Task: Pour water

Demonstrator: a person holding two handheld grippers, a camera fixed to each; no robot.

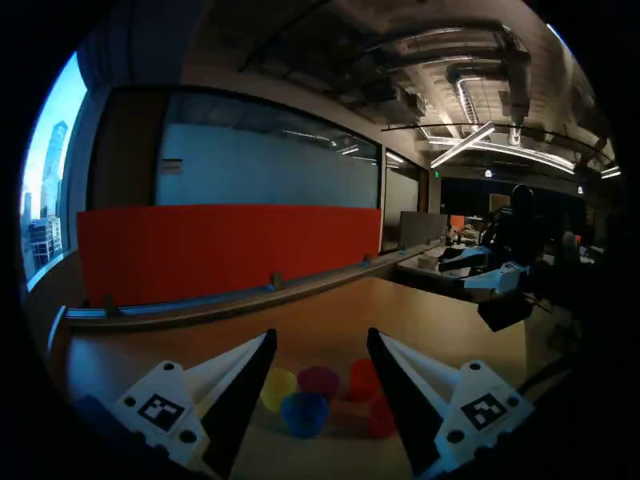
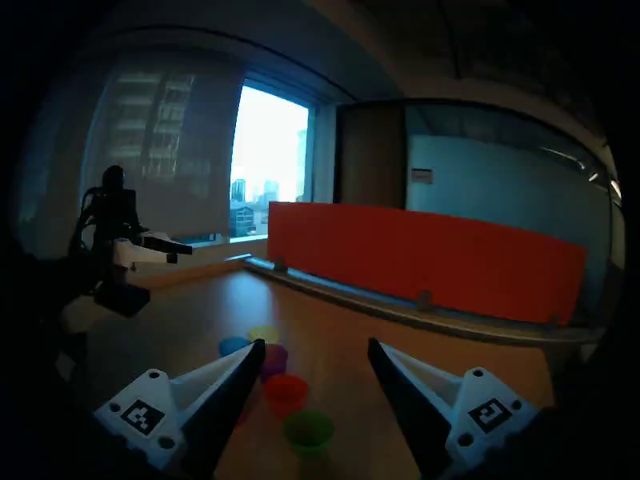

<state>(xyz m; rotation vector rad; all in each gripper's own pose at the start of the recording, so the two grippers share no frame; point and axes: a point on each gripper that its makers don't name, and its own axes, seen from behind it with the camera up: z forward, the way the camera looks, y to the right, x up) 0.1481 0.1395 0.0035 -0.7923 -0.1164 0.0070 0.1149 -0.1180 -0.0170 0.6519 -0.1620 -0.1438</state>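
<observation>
Left hand-held gripper (image 1: 321, 336) and right hand-held gripper (image 2: 316, 344) both hang with jaws spread and empty over the wooden counter (image 1: 344, 312), an orange partition (image 1: 232, 248) along its far edge, small cups clustered near, blue cup (image 1: 304, 414) and green cup (image 2: 309, 432) nearest, contents too dim to tell.

Dim, underexposed room; bright window (image 2: 272, 160) glare, ceiling strip lights (image 1: 464, 144), fisheye-bent edges.
</observation>
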